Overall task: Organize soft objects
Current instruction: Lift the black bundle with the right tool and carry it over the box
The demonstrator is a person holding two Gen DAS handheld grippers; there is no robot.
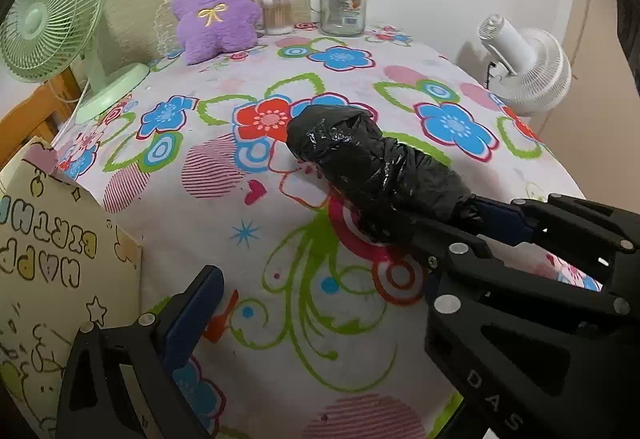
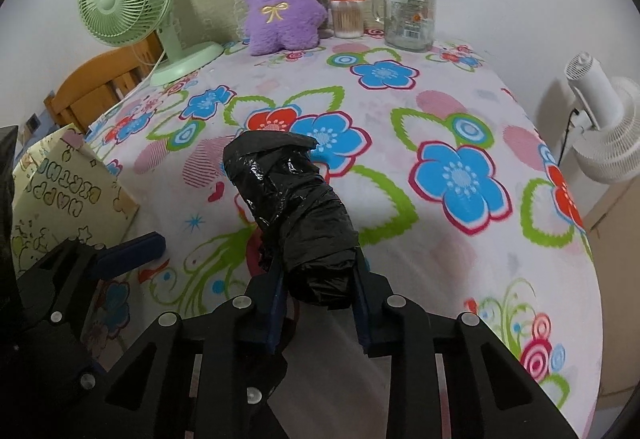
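Floral-sheeted tabletop (image 2: 460, 111) carries the black plastic bag roll (image 2: 288, 195), near end clamped in the right tool (image 2: 320, 303), left tool (image 1: 316, 303) apart and empty; looks light, squashy, slippery, best gripped mid-roll.

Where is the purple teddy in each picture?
Left wrist view: the purple plush toy sits at the top, left of centre, at the table's far edge.
Right wrist view: it sits at the top, near the middle.
Shared landmark: the cotton swab jar stands just right of it in both.
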